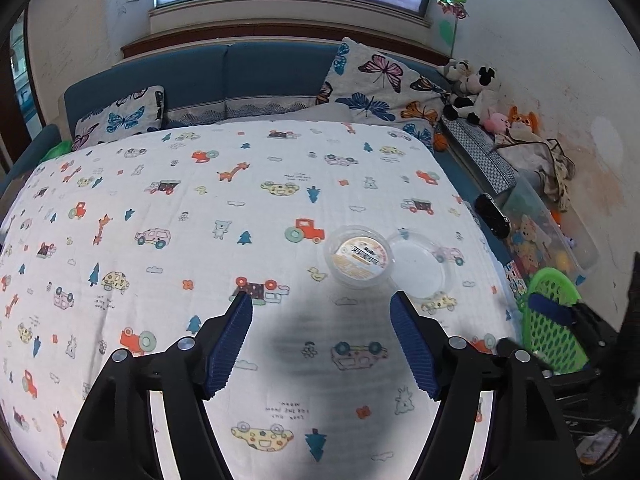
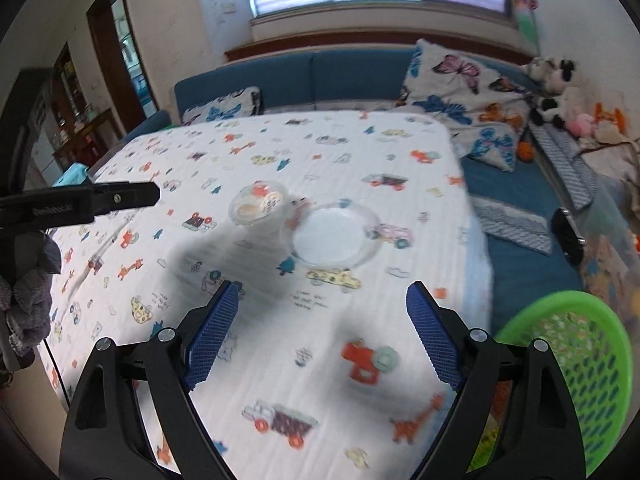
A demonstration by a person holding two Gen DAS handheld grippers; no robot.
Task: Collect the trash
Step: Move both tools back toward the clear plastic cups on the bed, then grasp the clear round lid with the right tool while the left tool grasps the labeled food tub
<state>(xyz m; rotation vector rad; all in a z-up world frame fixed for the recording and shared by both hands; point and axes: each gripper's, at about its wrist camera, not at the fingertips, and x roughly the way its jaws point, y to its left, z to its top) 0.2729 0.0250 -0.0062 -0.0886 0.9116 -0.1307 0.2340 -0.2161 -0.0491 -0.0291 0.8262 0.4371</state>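
Observation:
A clear plastic cup with an orange label [image 1: 358, 255] lies on the printed bed sheet [image 1: 180, 208], touching a clear plastic lid [image 1: 422, 266] to its right. My left gripper [image 1: 322, 306] is open and empty, just short of the cup and lid. In the right wrist view the cup [image 2: 258, 206] and the lid [image 2: 334, 236] lie ahead of my right gripper [image 2: 322, 300], which is open and empty above the sheet [image 2: 280, 360]. A green mesh basket [image 2: 576, 376] stands at the bed's right edge; it also shows in the left wrist view [image 1: 554, 320].
Butterfly pillows [image 1: 384, 84] and a blue headboard [image 1: 224, 76] are at the far end. Soft toys [image 1: 476, 88] and a clear toy bin [image 1: 548, 232] line the right wall. The left gripper's body [image 2: 80, 200] shows at the left of the right wrist view.

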